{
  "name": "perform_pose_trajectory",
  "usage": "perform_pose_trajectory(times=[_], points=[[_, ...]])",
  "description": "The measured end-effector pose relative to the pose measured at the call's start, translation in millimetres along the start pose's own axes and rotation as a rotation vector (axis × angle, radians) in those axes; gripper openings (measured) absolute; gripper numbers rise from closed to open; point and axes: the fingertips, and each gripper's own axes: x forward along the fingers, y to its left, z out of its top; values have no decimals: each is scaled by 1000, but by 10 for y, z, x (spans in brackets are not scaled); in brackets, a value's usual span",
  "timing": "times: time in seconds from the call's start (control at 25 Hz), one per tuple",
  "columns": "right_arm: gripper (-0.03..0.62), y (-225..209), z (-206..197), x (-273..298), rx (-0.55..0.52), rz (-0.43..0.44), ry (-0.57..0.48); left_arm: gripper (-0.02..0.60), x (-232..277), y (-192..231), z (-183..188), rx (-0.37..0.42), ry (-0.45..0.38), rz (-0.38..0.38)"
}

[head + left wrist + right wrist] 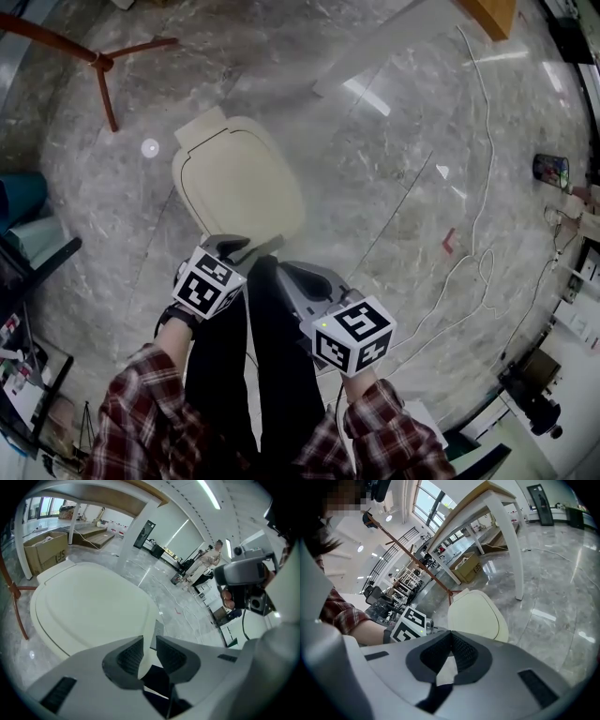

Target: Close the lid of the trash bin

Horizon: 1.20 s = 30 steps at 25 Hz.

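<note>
As we look down, the cream trash bin stands on a glossy grey marble floor, directly ahead of both grippers, and its lid lies flat and closed. The left gripper sits at the bin's near rim. Its jaws are a narrow gap apart with nothing clamped, and we cannot tell whether they touch the rim. The right gripper is just beside it, nearer us, with its jaw tips pressed together and empty. A white cable trails over the floor toward the right. A red-brown stand rises beyond the bin. A wood-topped table and a cardboard box occupy the far side of the room.
</note>
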Motion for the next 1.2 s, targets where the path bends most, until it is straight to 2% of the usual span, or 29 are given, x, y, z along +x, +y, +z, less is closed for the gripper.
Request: perform_pose_trajectory(times=[0.32,0.84,1.0,1.2], points=[[12,-45,-13,87,-2,6,33,66,36,43,14,18,12,-19],[12,61,18,71,-18,4,49,61,17,2,24,-23,43,-45],[12,204,255,-49,-74,10,40,61,-281,-25,306,12,-15,-23],[12,533,793,-316,-167,14,2,61,-973,-133,956,47,-153,27]])
